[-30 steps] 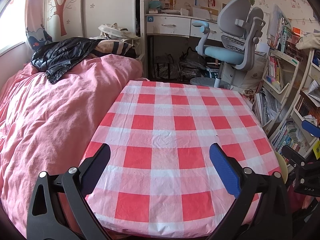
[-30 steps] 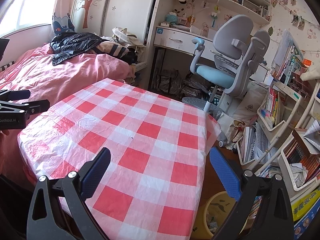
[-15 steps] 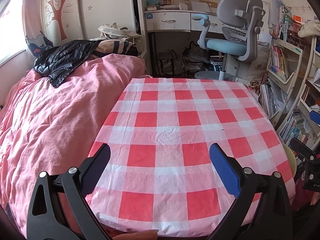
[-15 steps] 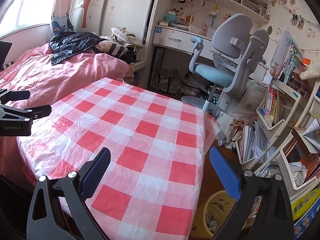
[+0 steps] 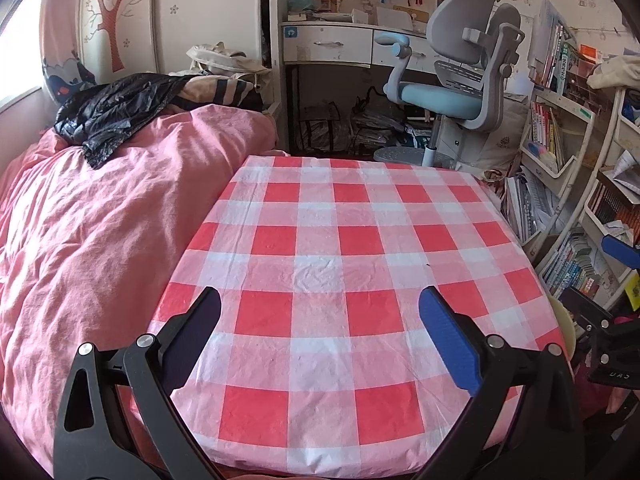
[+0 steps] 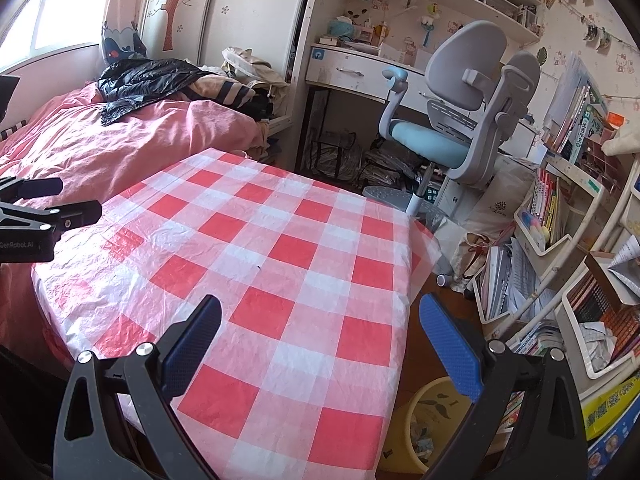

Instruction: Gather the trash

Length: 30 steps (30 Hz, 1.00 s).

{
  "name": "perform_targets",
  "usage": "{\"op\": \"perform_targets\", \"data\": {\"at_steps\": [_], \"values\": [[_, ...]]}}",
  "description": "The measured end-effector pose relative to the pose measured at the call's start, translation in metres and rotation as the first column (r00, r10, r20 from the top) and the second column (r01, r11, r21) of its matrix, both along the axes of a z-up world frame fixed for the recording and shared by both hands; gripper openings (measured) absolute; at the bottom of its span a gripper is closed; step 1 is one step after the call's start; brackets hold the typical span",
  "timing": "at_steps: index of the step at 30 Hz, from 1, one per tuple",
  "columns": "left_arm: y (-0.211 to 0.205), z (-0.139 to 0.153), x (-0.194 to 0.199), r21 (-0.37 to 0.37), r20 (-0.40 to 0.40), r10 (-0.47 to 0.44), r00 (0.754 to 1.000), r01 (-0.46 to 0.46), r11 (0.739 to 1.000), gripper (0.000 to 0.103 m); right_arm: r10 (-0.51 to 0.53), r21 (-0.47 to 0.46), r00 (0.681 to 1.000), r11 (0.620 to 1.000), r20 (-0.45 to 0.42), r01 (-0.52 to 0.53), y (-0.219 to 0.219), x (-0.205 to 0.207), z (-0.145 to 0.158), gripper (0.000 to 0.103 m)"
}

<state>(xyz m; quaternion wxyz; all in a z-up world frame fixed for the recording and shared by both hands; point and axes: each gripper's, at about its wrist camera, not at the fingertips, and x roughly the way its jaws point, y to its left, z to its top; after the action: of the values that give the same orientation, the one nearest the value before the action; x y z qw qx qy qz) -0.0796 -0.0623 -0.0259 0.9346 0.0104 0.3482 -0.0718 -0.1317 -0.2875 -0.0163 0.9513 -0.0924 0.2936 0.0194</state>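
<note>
Both grippers hang wide and empty over the near edge of my checked table (image 5: 320, 240): left gripper (image 5: 320, 320), right gripper (image 6: 320, 328). I see no trash on the cloth; the yellow bin (image 6: 432, 420) with scraps sits on the floor below the table's right edge, nearest my right gripper. Since a second ago the left view has swung slightly, nothing else moved.

table (image 5: 360, 248) wearing a red-and-white checked cloth, wrinkled, a tiny dark speck (image 5: 428, 266) lying toward 3 o'clock | bed (image 5: 100, 240) adjoining at 9 o'clock, pink duvet covering it, black jacket (image 5: 108, 112) lying at 11 o'clock | floor (image 6: 428, 344) carrying a yellow bin (image 6: 424, 428) at 5 o'clock
</note>
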Motion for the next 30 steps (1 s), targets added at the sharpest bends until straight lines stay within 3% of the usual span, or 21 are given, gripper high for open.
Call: {"op": "perform_targets", "data": {"at_steps": [7,10,17,24,30], "values": [[0.017,-0.004,0.0,-0.148,-0.038,-0.03,0.999,0.024,0.989,0.096,0.003,-0.016,1.0,1.0,-0.015,-0.003,-0.007,-0.016,0.001,0.095],[0.022,-0.004,0.0,-0.175,-0.032,-0.024,0.999,0.018,0.984,0.096,0.003,-0.018,1.0,1.0,-0.016,-0.004,-0.007,-0.016,0.002,0.095],[0.024,0.002,-0.003,-0.146,0.007,0.001,1.0,0.0,0.989,0.096,0.004,-0.018,1.0,1.0,-0.017,-0.005,-0.007,-0.017,0.003,0.095],[0.015,-0.004,0.006,-0.038,-0.05,0.022,0.999,-0.024,0.999,0.096,0.005,-0.02,1.0,1.0,-0.019,-0.005,-0.011,-0.022,0.004,0.095],[0.011,-0.005,0.005,0.001,-0.041,0.017,0.999,-0.017,1.0,0.096,0.007,-0.022,1.0,1.0,-0.02,-0.008,-0.006,-0.015,0.004,0.095]]}}
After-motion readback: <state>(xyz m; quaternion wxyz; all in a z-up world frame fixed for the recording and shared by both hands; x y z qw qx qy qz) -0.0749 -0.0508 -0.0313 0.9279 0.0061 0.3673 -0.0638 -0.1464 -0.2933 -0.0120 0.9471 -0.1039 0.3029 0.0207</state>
